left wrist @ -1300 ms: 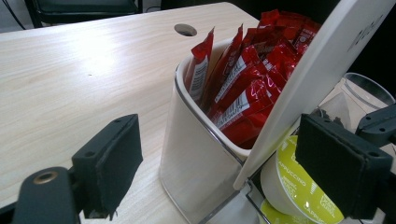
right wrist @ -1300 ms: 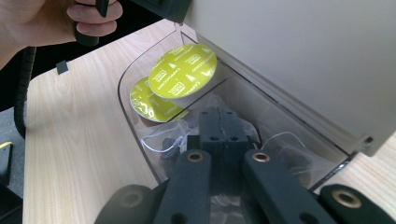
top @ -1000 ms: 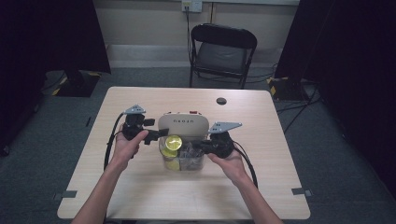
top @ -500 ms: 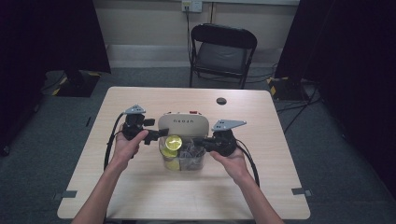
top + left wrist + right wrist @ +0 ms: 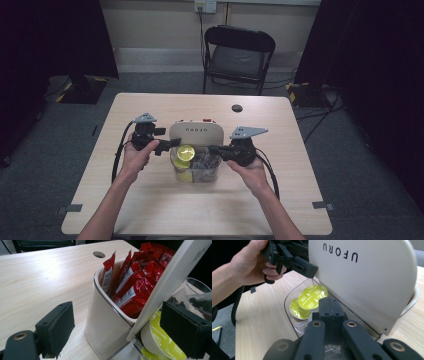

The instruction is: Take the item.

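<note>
Capsule bin (image 5: 196, 169), clear-walled, placed mid-table just in front of the cream panel (image 5: 196, 131) lettered UFORU, with yellow-green capsules (image 5: 308, 301) stacked at its left end and dark wrapped items (image 5: 200, 302) at its right. Left gripper (image 5: 167, 145) level at the bin's left side, jaws spread wide and pressing on nothing; in the left gripper view, one jaw beside the white cup (image 5: 105, 322), the other in front of a capsule marked cappuccino. Right gripper (image 5: 329, 305) at the bin's right end, jaws fully together over the dark wrapped items; whether a thin wrapper is pinched between the pads, not possible to tell. Step in hand, as judged: approach to the bin's contents from both sides, no capsule lifted yet. Next move, as judged: bringing the left jaws down around one capsule's rim and closing squarely, clear of the bin wall. Obstructions: panel leaning close over the bin, leaving little room above the capsules; left jaw tip already at the panel's edge. Surroundings: red sachets (image 5: 135, 277) standing upright in the white cup behind the panel, a round dark grommet (image 5: 237, 107) at the far side of the table (image 5: 150, 210), a black folding chair (image 5: 239, 55) beyond.
</note>
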A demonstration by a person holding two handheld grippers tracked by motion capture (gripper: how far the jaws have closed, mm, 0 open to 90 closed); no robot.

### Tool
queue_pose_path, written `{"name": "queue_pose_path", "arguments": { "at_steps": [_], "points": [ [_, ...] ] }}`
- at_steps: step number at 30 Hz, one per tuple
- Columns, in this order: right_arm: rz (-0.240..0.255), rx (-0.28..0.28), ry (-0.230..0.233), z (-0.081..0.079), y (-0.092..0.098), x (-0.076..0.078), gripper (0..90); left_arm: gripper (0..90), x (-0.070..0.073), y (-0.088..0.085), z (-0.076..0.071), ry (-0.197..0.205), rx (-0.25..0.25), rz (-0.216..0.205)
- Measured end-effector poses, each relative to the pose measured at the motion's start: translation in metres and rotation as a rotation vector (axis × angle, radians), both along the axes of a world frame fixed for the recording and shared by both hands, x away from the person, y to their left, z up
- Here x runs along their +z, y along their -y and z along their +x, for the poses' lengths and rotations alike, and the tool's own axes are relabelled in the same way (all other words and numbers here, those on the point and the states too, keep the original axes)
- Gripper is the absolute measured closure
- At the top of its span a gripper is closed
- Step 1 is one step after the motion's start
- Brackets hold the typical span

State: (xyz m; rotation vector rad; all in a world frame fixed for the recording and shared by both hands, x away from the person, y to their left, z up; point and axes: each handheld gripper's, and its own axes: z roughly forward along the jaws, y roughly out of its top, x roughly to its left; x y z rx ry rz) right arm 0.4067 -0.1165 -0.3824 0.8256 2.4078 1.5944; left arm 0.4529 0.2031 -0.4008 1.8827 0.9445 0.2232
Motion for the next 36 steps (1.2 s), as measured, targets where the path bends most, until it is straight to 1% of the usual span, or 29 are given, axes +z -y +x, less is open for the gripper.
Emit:
{"name": "queue_pose_path", "arguments": {
  "at_steps": [6, 7, 11, 14, 27, 29, 36],
  "points": [
    [0.007, -0.012, 0.013, -0.001, 0.004, 0.005, 90.0, 12.2, 0.000, 0.000, 0.000, -0.001, -0.001, 0.000],
    [0.007, -0.015, 0.020, -0.002, 0.006, 0.007, 90.0, 12.2, 0.000, 0.000, 0.000, -0.003, 0.002, 0.008],
    [0.014, -0.018, 0.030, -0.003, 0.008, 0.011, 90.0, 12.2, 0.000, 0.000, 0.000, 0.001, 0.003, 0.002],
    [0.012, -0.020, 0.031, -0.004, 0.010, 0.013, 90.0, 12.2, 0.000, 0.000, 0.000, 0.000, 0.001, 0.001],
    [0.034, -0.029, 0.048, -0.008, 0.018, 0.023, 90.0, 11.9, 0.000, 0.000, 0.000, -0.001, 0.001, 0.007],
    [0.037, -0.036, 0.051, -0.008, 0.020, 0.025, 90.0, 11.8, 0.000, 0.000, 0.000, -0.004, 0.002, 0.001],
    [0.045, -0.062, 0.060, -0.010, 0.031, 0.030, 90.0, 11.5, 0.000, 0.000, 0.000, -0.006, 0.005, 0.000]
  ]
}}
